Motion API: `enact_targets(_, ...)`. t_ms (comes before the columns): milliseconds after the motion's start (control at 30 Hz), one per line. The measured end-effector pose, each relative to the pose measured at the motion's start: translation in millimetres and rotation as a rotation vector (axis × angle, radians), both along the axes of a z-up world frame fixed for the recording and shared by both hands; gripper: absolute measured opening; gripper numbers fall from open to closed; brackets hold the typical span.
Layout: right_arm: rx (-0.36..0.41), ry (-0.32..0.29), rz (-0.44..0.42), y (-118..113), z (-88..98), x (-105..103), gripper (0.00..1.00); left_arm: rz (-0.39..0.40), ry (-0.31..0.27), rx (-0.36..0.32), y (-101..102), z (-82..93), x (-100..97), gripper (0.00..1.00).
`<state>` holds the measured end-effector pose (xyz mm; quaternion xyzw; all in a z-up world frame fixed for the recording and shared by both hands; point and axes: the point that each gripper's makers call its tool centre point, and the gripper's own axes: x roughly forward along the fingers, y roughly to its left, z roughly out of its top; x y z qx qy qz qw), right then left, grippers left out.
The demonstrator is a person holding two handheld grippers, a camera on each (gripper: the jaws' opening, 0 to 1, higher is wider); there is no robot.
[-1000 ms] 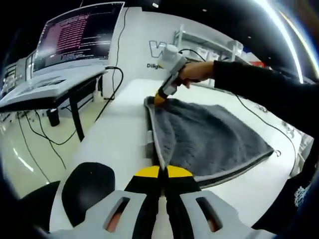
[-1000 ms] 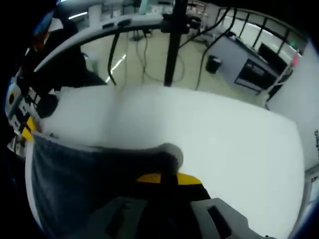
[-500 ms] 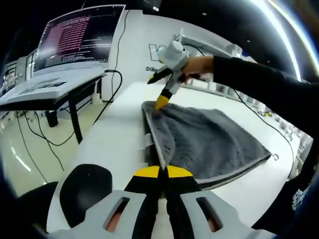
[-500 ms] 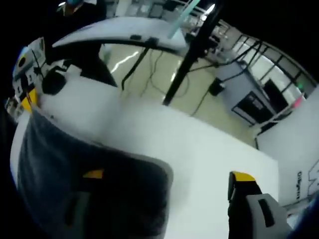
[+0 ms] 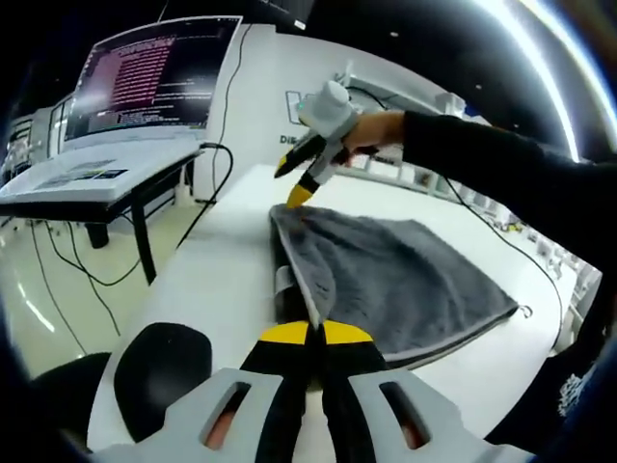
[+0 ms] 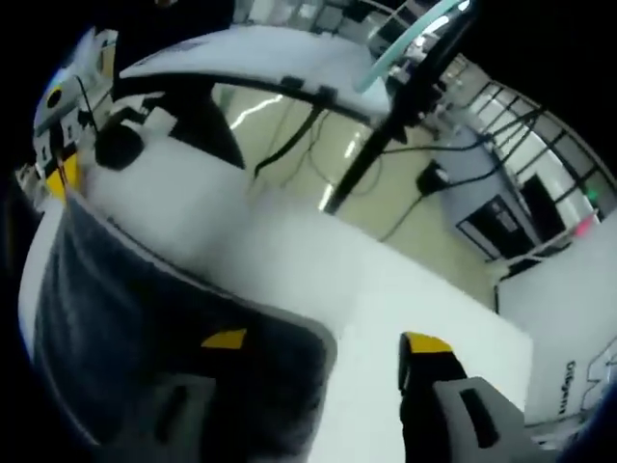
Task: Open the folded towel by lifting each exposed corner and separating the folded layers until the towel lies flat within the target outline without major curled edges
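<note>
Your left tool is clamped shut on the near corner of the grey towel, which lies on the white bench and runs toward its far edge. It is soft, limp plush with a pale bound hem: it will sag and drag, so grip the hem at a corner, not the pile. Your right tool hangs just above the far corner, jaws spread wide and holding nothing; in the right gripper view the far corner lies between those 2 jaws.
</note>
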<state>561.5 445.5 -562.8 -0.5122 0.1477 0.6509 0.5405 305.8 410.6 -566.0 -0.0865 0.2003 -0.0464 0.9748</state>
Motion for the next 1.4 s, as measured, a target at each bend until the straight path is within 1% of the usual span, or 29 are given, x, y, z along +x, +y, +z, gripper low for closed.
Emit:
enact_targets(33,-0.011,-0.025,0.051,0,-2.1,-3,0.42,-0.001,-0.002,-0.003,0,0.3,0.2,0.00)
enact_targets(67,-0.005,-0.048,0.102,4,-3.2,-8,0.43,-0.002,-0.003,-0.003,0,0.4,0.4,0.00)
enact_targets(100,-0.020,-0.047,0.122,3,-6.1,-12,0.45,-0.004,-0.004,-0.005,-1,0.4,0.5,0.00)
enact_targets(133,-0.050,-0.066,0.162,0,-9.9,-17,0.44,-0.006,-0.005,-0.007,-1,0.5,0.7,0.00)
enact_targets(167,-0.074,-0.117,0.225,-1,-12.7,-19,0.41,-0.007,-0.006,-0.007,-1,0.6,0.7,0.00)
enact_targets(200,-0.105,-0.136,0.242,-2,-16.2,-21,0.39,-0.008,-0.008,-0.008,-1,0.9,0.9,0.00)
enact_targets(233,-0.123,-0.154,0.259,-2,-16.2,-18,0.37,-0.010,-0.009,-0.007,-4,1.1,0.7,0.00)
enact_targets(267,-0.130,-0.168,0.277,0,-15.7,-16,0.36,-0.011,-0.012,-0.005,-5,1.8,0.9,0.00)
enact_targets(300,-0.138,-0.165,0.275,1,-16.6,-17,0.35,-0.015,-0.014,-0.004,-6,2.5,0.8,0.00)
enact_targets(333,-0.156,-0.175,0.286,0,-17.6,-15,0.34,-0.018,-0.017,0.001,-7,3.6,1.1,0.00)
enact_targets(367,-0.173,-0.195,0.296,0,-19.0,-12,0.34,-0.022,-0.019,0.007,-8,4.7,1.3,0.00)
enact_targets(433,-0.174,-0.216,0.299,3,-20.0,-9,0.34,-0.028,-0.024,0.017,-10,7.0,2.1,0.00)
enact_targets(500,-0.185,-0.210,0.304,5,-24.6,-7,0.33,-0.035,-0.034,0.031,-12,10.6,3.1,0.00)
enact_targets(600,-0.194,-0.210,0.317,6,-30.9,-8,0.31,-0.043,-0.040,0.028,-13,12.7,4.4,0.00)
enact_targets(633,-0.197,-0.209,0.327,5,-32.9,-9,0.27,-0.044,-0.040,0.028,-12,12.8,4.5,0.00)
enact_targets(700,-0.221,-0.184,0.334,1,-36.5,-14,0.20,-0.044,-0.038,0.025,-10,11.9,5.0,0.00)
enact_targets(733,-0.225,-0.181,0.341,0,-37.4,-15,0.18,-0.044,-0.037,0.024,-10,11.3,5.0,0.00)
enact_targets(800,-0.221,-0.184,0.345,-1,-36.8,-16,0.18,-0.045,-0.035,0.021,-10,10.4,5.1,0.00)
enact_targets(867,-0.216,-0.168,0.329,-2,-36.3,-14,0.19,-0.047,-0.034,0.020,-11,9.8,5.4,0.00)
enact_targets(933,-0.202,-0.165,0.314,0,-35.2,-12,0.24,-0.051,-0.033,0.019,-16,9.4,5.3,0.00)
enact_targets(1000,-0.195,-0.158,0.299,2,-34.8,-10,0.26,-0.055,-0.031,0.020,-13,10.0,6.3,0.00)
enact_targets(1067,-0.221,-0.099,0.291,-4,-40.2,-15,0.17,-0.056,-0.032,0.021,-12,10.7,6.9,0.00)
enact_targets(1100,-0.232,-0.086,0.296,-6,-41.8,-18,0.12,-0.057,-0.031,0.023,-12,10.7,6.8,0.00)
enact_targets(1133,-0.234,-0.092,0.305,-7,-42.8,-19,0.10,-0.057,-0.031,0.025,-12,10.4,6.6,0.00)
enact_targets(1233,-0.231,-0.138,0.339,-8,-43.0,-20,0.08,-0.055,-0.029,0.027,-16,9.1,5.6,0.00)
enact_targets(1400,-0.209,-0.156,0.347,-9,-42.6,-20,0.07,-0.056,-0.025,0.023,-17,6.1,5.7,0.00)
